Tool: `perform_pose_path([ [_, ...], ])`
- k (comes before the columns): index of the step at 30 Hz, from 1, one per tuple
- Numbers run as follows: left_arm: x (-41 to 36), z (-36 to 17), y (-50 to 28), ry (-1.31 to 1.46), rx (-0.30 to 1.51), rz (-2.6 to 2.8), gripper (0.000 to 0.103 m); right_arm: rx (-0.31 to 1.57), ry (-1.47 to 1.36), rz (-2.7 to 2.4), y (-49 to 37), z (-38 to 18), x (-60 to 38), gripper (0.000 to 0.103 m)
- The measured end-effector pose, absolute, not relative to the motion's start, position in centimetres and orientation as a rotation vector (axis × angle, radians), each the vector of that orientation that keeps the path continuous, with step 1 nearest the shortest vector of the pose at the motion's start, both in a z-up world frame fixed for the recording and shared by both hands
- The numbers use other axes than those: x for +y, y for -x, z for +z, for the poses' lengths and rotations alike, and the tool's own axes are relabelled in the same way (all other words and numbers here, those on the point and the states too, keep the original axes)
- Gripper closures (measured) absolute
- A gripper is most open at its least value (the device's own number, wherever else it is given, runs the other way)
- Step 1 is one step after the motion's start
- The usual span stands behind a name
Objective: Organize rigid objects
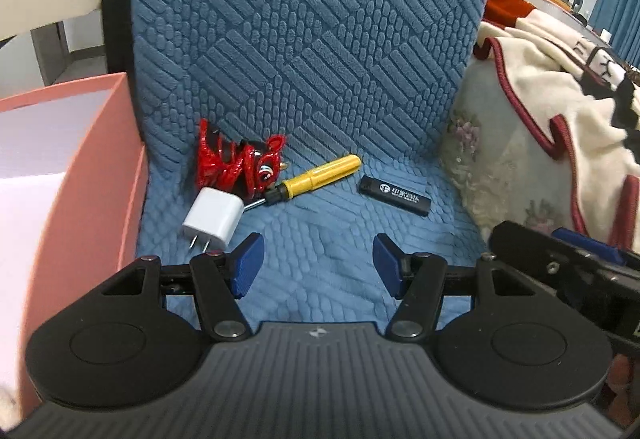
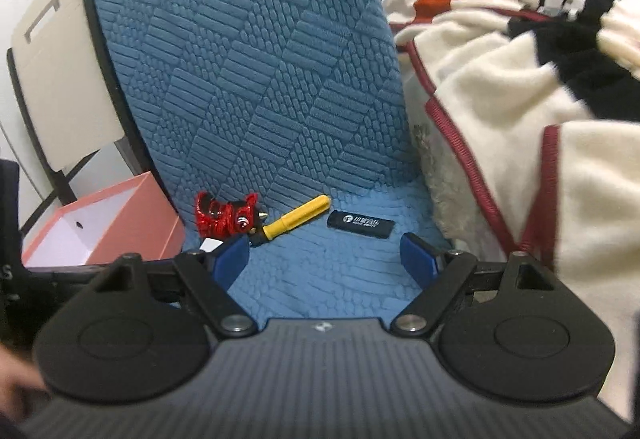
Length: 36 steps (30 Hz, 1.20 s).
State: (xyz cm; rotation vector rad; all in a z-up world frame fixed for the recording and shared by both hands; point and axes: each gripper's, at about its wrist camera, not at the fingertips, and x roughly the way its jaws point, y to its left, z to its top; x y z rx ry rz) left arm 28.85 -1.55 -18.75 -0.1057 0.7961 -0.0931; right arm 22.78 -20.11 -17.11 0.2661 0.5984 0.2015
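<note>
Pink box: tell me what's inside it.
The pink box shows only a bare white lining with one small dark hole. Its near corner is hidden behind the right gripper, so that part can't be checked.

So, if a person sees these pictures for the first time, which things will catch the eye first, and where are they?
First the glossy red figurine at the back of the blue textured seat cushion, with a white charger plug just in front of it. To its right lie a yellow-handled screwdriver and a black USB stick. An open pink box stands at the left edge of the seat.
</note>
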Motion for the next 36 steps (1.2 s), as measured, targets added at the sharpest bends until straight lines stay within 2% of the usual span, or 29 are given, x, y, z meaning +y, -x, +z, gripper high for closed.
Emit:
perform_pose_path([
  [12, -0.4, -22.4, -33.5, 0.03, 0.855, -0.025, 0.037, 0.678, -0.305, 0.283, -31.8, -20.0, -19.1, 0.02],
  [16, -0.2, -23.1, -34.3, -0.049, 0.844, 0.026, 0.037, 0.731, -0.315, 0.303, -35.9, -21.4, -18.7, 0.026],
  [20, 0.1, -23.9, -35.2, -0.104, 0.857, 0.071, 0.037, 0.769, -0.315, 0.334, -39.2, -22.9, -18.3, 0.027],
  [22, 0.1, -24.4, -35.6, -0.125, 0.865, 0.089, 0.037, 0.792, -0.323, 0.343, -40.3, -23.5, -18.2, 0.034],
  [25, 0.2, -24.9, -35.9, -0.153, 0.874, 0.113, 0.034, 0.796, -0.34, 0.363, -41.6, -24.0, -17.9, 0.034],
  [31, 1.6, -25.5, -36.5, -0.122, 0.901, 0.16, 0.034, 0.821, -0.305, 0.411, -43.5, -24.9, -16.2, 0.036],
  [33, 1.9, -25.8, -36.6, -0.1, 0.918, 0.163, 0.034, 0.832, -0.286, 0.436, -44.0, -25.4, -15.4, 0.04],
  [36, 2.3, -26.0, -36.5, -0.074, 0.922, 0.153, 0.039, 0.852, -0.24, 0.461, -44.5, -25.9, -14.5, 0.042],
])
